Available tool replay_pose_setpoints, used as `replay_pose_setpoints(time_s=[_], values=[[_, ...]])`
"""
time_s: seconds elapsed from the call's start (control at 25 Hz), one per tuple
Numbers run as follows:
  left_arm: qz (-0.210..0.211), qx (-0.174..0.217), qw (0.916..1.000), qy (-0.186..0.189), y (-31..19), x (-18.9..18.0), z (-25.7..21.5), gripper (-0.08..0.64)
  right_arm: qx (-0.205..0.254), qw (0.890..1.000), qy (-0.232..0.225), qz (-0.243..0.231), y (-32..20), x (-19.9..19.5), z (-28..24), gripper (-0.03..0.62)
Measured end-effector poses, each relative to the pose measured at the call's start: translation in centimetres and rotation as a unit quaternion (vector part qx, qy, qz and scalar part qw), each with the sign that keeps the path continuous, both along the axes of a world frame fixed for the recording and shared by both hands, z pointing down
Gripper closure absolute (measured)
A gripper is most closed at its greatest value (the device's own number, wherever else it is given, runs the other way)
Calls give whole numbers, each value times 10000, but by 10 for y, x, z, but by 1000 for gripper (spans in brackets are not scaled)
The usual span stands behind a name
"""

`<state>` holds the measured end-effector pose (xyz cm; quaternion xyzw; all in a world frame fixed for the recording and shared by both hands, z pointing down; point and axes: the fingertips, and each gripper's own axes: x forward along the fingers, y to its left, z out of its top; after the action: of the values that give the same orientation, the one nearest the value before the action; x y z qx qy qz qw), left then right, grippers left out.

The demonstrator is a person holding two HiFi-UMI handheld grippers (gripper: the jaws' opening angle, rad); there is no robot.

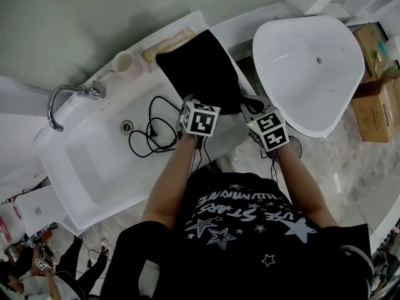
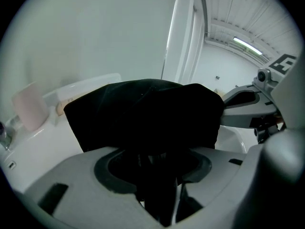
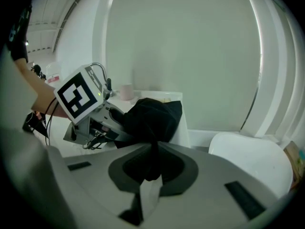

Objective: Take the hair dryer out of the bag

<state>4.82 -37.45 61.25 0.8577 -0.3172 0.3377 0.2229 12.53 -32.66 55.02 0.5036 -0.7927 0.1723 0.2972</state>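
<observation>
The black bag (image 1: 201, 67) lies on the white counter behind the sink, and its near end is bunched up between my two grippers. A black cord (image 1: 150, 134) loops in the sink and runs up to my left gripper (image 1: 189, 102). In the left gripper view the bag (image 2: 143, 113) fills the middle. My left gripper (image 2: 157, 180) has its jaws wide apart around a dark, partly ribbed thing that comes out of the bag's mouth, with a pale gap at one side. My right gripper (image 3: 151, 171) is shut on a fold of the bag (image 3: 152, 116).
The sink (image 1: 81, 167) has a chrome tap (image 1: 62, 102) at its left. A pale cup (image 1: 123, 61) and a wooden item (image 1: 169, 42) stand by the wall. A white oval basin (image 1: 309, 67) sits to the right, with cardboard boxes (image 1: 375, 74) beyond.
</observation>
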Motion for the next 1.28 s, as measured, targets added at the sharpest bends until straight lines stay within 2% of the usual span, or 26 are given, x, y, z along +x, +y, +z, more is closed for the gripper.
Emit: replay_pose_setpoints(time_s=[0.08, 0.36, 0.68, 0.84, 1.12, 1.28], values=[[12, 31, 10000, -71, 0, -1, 1, 341, 5, 10000, 2, 9, -1, -1, -1, 569], [93, -88, 9999, 19, 4, -6, -1, 353, 76, 10000, 43, 18, -4, 0, -5, 569], [496, -95, 9987, 106, 32, -14, -9, 354, 158, 9999, 64, -9, -5, 3, -11, 569], [518, -156, 9984, 175, 42, -17, -14, 354, 193, 9998, 32, -44, -5, 1, -13, 569], [569, -164, 9982, 62, 51, -28, -14, 354, 303, 9994, 13, -145, -6, -2, -19, 569], [749, -180, 9970, 23, 64, -29, -15, 353, 363, 9991, -38, -198, -5, -6, -26, 570]])
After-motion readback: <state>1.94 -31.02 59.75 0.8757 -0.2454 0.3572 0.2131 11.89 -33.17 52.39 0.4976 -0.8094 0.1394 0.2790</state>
